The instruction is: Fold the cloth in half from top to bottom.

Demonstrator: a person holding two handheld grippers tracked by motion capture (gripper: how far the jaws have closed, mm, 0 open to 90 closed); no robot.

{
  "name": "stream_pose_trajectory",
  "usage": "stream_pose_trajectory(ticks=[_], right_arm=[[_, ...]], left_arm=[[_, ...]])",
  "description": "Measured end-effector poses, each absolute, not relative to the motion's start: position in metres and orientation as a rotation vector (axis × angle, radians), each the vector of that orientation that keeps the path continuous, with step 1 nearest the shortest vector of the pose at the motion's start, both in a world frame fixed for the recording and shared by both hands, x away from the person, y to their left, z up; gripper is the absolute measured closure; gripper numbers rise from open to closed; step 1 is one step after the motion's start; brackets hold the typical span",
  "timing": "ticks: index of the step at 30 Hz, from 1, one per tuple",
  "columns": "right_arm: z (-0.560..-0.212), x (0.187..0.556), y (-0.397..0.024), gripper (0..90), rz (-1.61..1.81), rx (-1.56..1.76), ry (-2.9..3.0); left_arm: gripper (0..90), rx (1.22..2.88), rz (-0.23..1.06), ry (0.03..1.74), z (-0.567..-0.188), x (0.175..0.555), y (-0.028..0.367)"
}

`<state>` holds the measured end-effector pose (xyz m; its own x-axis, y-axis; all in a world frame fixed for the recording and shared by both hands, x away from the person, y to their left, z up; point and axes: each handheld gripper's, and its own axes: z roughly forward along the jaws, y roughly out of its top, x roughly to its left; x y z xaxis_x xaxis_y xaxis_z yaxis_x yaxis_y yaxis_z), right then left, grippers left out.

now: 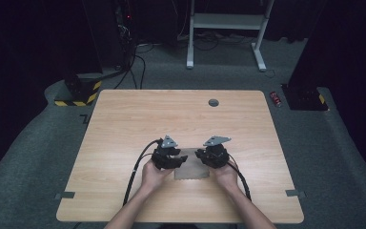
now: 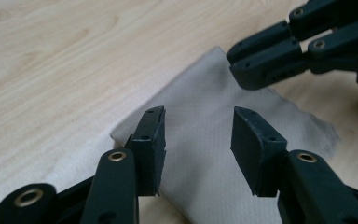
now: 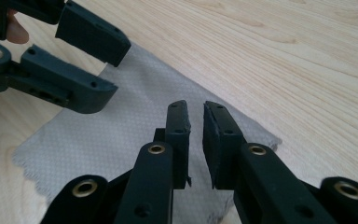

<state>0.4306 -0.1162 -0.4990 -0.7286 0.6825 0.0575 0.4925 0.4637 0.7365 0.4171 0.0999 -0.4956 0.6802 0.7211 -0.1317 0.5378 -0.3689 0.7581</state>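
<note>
A small grey cloth (image 1: 190,168) lies flat on the wooden table (image 1: 138,119), near the front edge, between the person's two hands. My left gripper (image 1: 176,160) hovers over the cloth's left end; in the left gripper view its jaws (image 2: 198,123) stand well apart above the cloth (image 2: 205,154) with nothing between them. My right gripper (image 1: 204,156) hovers over the right end. In the right gripper view its jaws (image 3: 196,112) leave only a narrow gap, with nothing pinched, above the cloth (image 3: 102,135). Each gripper view shows the other gripper across the cloth.
A round grey grommet (image 1: 213,102) sits in the table's far middle. Tape tabs mark the left (image 1: 65,195) and right (image 1: 295,193) front edges. Beyond the table stand a white desk frame (image 1: 226,21) and dark equipment on grey carpet.
</note>
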Motion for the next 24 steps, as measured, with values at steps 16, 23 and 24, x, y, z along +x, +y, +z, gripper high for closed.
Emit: stream_pose_trajectory(ticks=[16, 23, 24], right_arm=[[-0.517, 0.459, -0.125, 79.4, 1.063, 1.176, 2.415], [-0.516, 0.459, -0.123, 73.2, 1.024, 1.173, 2.372], [-0.517, 0.46, -0.123, 72.5, 1.017, 1.182, 2.363]], left_arm=[[55.1, 2.078, 0.351, 1.105, -0.518, 0.444, 0.112], [55.3, 2.096, 0.38, 1.112, -0.517, 0.447, 0.113], [56.4, 2.107, 0.382, 1.113, -0.516, 0.447, 0.111]])
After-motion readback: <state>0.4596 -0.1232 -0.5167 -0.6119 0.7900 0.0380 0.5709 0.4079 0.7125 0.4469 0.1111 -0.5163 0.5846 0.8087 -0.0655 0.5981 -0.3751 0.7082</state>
